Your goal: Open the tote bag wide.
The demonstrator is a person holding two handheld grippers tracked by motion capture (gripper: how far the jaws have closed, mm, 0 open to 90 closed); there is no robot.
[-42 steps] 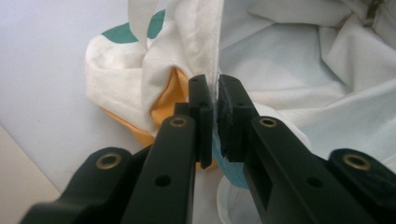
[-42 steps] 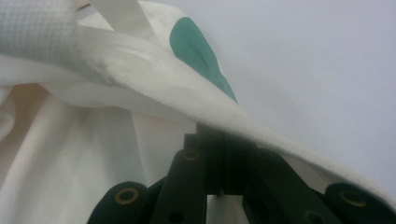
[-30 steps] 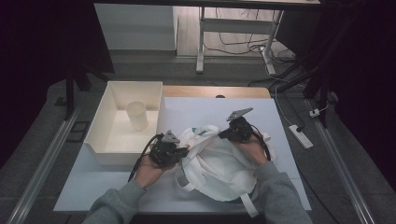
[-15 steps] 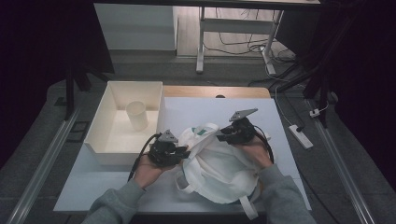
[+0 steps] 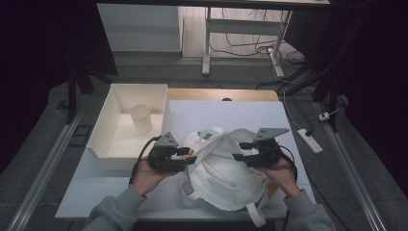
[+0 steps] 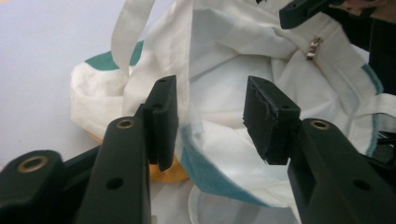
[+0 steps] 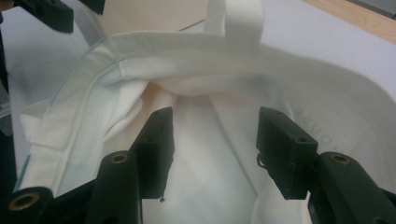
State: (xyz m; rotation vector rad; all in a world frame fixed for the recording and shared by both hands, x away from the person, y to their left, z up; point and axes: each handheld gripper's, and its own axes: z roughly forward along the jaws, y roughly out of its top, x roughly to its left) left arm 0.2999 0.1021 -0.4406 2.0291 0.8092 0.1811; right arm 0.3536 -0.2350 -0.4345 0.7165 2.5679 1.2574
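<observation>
The big pale tabletop (image 5: 298,120) is filling the middle of the high view, and it is carrying everything so both hands can reach.

On it, in the lower middle of the high view, a white cloth tote bag (image 5: 226,168) is lying crumpled. It has teal trim and long white straps; one strap (image 5: 255,217) is hanging toward the bottom edge of the frame. The bag is lying flat and loose, so I think the person is working to spread its mouth apart. Something orange-yellow (image 6: 163,171) is peeking out under the cloth in the lower middle of the left gripper view, but I cannot tell what it is.

To the left of the bag, a cream tray (image 5: 103,139) with tall walls is sitting on the tabletop. A small white cup (image 5: 141,119) is standing upright inside it, near its far right corner. They are waiting well apart from the hands, maybe for later.

The left tongs (image 5: 191,156) are hovering at the bag's left side. Their jaws have just been opening, and they are standing apart now. A fold of the bag is lying between them, but the pads are not pressing it.

The right tongs (image 5: 242,150) are hovering at the bag's right side. Their jaws have just been opening too. In the right gripper view the cloth is lying below the gap, and nothing is pinched.

Both are pointing toward each other over the bag, likely to grab a new spot on the rim.
</observation>
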